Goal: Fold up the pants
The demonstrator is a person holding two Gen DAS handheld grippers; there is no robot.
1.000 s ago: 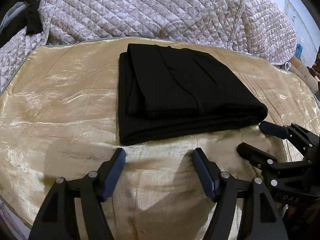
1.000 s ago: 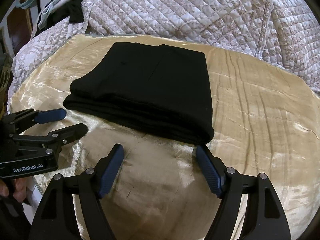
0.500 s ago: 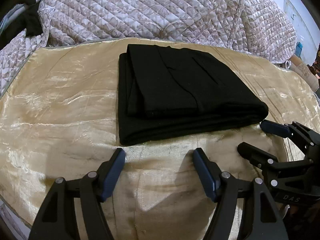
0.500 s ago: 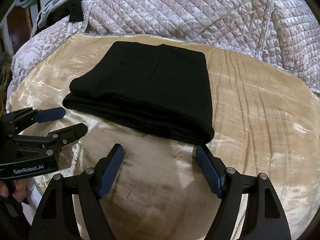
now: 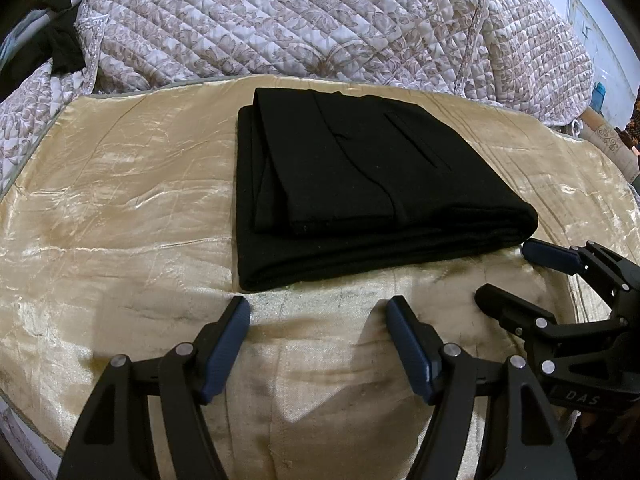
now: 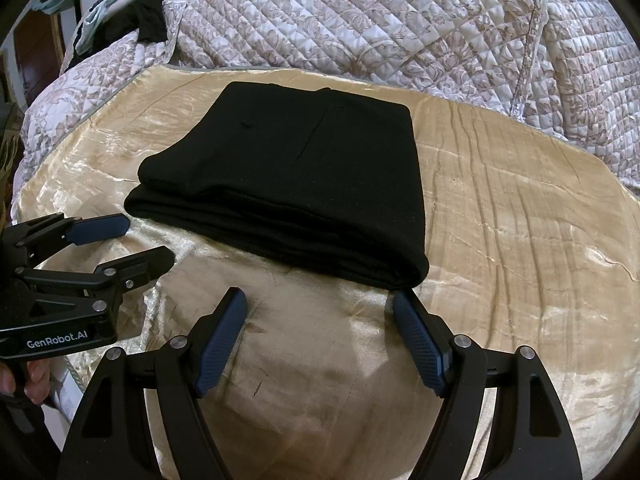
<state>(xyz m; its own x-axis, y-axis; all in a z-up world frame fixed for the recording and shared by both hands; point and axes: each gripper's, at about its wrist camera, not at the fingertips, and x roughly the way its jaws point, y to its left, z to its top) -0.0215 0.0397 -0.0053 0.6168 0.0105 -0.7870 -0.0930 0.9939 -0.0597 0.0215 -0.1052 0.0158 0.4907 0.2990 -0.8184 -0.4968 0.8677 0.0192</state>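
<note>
almost nothing has changed over the last second: the black folded pants (image 5: pixel 360 184) lie in the same neat rectangular stack on the shiny gold satin cloth (image 5: pixel 120 200), and both tools hover where they were, just short of the near edge. to my eye that stillness means the folding is finished, or as good as; no loose leg or waistband sticks out that would want another pass.

the left gripper (image 5: pixel 318 322) stands wide, holding nothing, with the pants at its twelve o'clock, near but apart from the blue pads. the right gripper (image 6: pixel 320 312) is likewise spread wide and empty; the stack's nearest corner sits at about one o'clock, just beside its right pad, though i cannot tell whether they touch. in the left wrist view the right tool appears at three o'clock, beside the rounded fold of the stack.

counting: one pair of pants, folded into several layers; two grippers, two fingers each; one gold cloth; one quilted floral bedspread (image 5: pixel 320 20) bunched behind at twelve o'clock; and a few dark garments (image 6: pixel 152 20) heaped at eleven o'clock, too tangled to number.
</note>
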